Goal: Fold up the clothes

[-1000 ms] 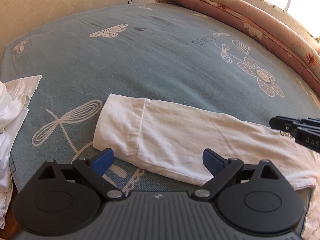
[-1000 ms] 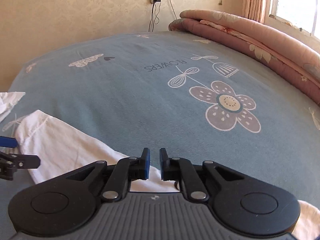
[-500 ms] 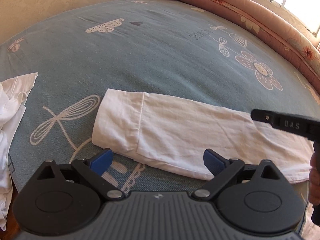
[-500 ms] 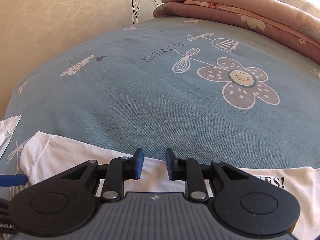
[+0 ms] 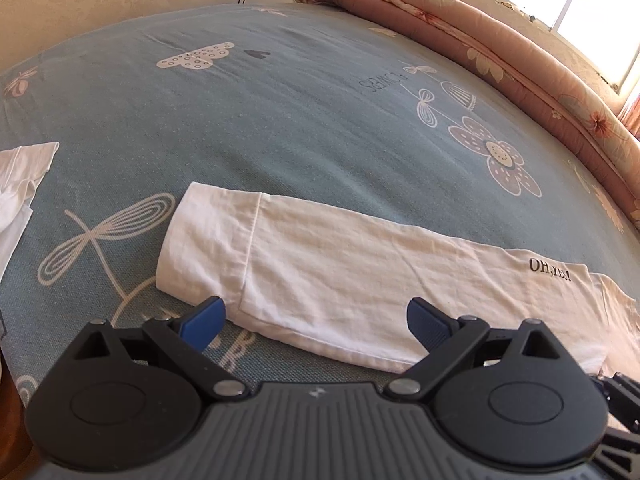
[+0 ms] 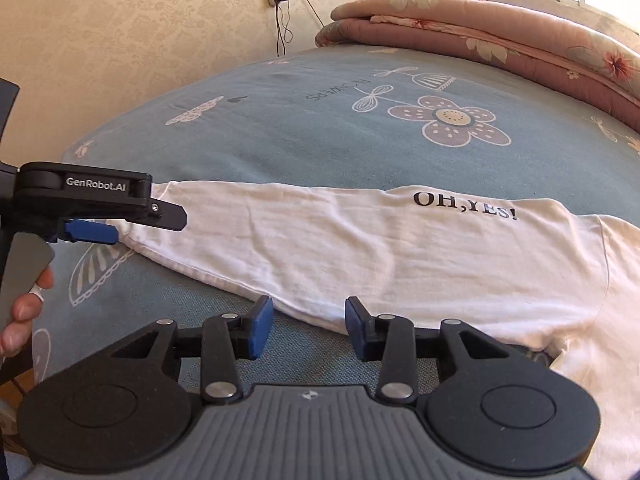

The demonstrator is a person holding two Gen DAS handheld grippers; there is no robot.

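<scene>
The white shirt (image 5: 340,276), apparently folded into a long strip, lies on the bed (image 5: 280,120) with its long axis crosswise just ahead of both tools, left tool (image 5: 316,318) spread wide, right tool (image 6: 309,326) partly spread, each empty.

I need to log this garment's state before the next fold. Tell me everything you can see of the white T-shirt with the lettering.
The T-shirt is white, of thin, slightly wrinkled cotton-like cloth, folded lengthwise into a long band lying flat on the blue bedsheet. Black "OH,YES!" lettering sits toward its right end, where a sleeve seam shows. A hemmed layer overlaps its left end. Neither the left gripper nor the right gripper, both open at its near edge, grips it.
</scene>
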